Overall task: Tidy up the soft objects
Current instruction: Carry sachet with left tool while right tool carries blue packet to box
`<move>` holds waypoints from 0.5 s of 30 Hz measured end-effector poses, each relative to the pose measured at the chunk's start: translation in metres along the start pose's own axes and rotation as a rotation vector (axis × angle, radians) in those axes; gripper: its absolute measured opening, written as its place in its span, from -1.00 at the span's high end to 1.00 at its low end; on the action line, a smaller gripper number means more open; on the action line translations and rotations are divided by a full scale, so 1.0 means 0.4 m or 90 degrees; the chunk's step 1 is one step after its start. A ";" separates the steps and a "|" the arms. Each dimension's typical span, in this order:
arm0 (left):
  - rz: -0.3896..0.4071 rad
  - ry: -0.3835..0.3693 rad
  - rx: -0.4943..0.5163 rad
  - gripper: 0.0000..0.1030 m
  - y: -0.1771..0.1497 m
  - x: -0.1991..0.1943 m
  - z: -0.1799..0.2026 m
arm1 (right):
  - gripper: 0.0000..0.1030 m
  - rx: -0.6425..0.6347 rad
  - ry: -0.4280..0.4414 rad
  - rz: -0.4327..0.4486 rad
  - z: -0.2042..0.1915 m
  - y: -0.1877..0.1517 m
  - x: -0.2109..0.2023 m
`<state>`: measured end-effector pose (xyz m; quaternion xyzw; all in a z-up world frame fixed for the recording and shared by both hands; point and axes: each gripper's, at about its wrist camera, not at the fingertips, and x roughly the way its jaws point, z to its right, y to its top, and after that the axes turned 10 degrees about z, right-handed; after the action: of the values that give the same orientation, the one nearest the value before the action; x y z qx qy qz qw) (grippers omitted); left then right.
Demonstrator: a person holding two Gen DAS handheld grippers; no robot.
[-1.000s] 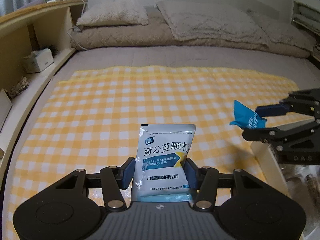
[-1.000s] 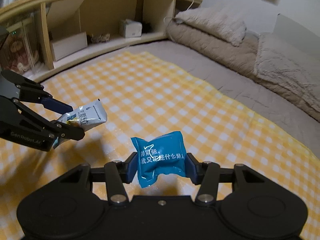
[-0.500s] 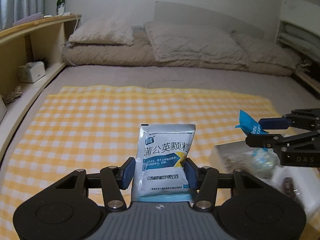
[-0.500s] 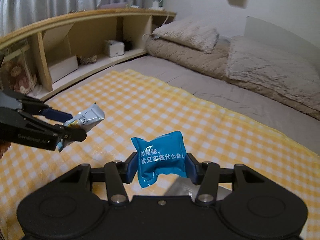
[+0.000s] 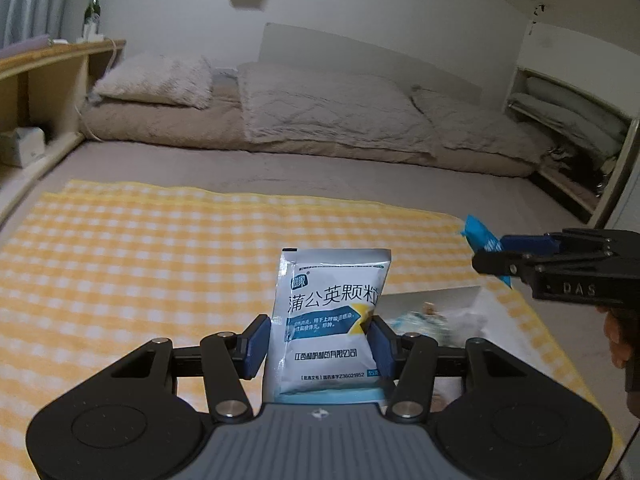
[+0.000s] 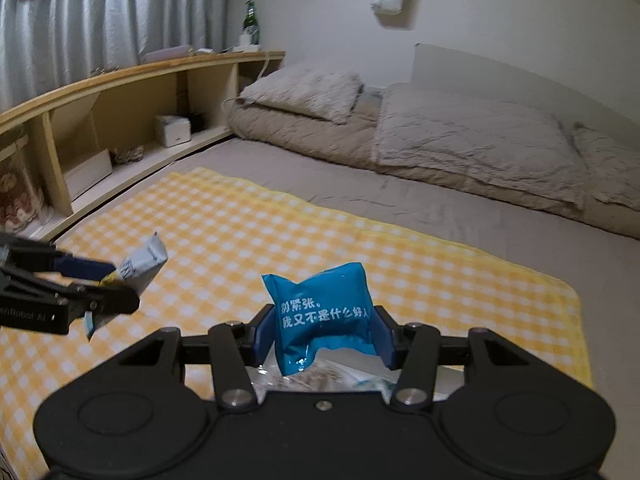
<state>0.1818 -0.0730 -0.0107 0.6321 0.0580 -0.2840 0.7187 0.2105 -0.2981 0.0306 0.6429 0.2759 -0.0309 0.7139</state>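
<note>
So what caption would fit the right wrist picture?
Right gripper holds a blue packet above a yellow checked cloth; left gripper holds a white sachet.

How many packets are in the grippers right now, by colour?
White packet: 1, in the left gripper
Blue packet: 1, in the right gripper
Total: 2

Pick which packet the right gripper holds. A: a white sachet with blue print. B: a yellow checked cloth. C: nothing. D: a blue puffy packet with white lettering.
D: the right gripper has its blue pads pressed on both sides of the blue puffy packet.
</note>
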 end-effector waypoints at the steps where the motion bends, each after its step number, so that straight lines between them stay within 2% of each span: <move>1: -0.004 -0.008 -0.004 -0.04 -0.007 0.005 0.019 | -0.01 0.005 -0.007 0.002 0.016 -0.002 -0.013; 15: -0.075 -0.116 -0.085 -0.04 -0.130 0.114 0.289 | -0.01 0.035 -0.083 -0.014 0.189 -0.077 -0.115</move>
<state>0.1628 -0.1992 -0.0537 0.5502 0.0482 -0.3771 0.7434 0.1860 -0.3882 0.0245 0.6560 0.2348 -0.0881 0.7118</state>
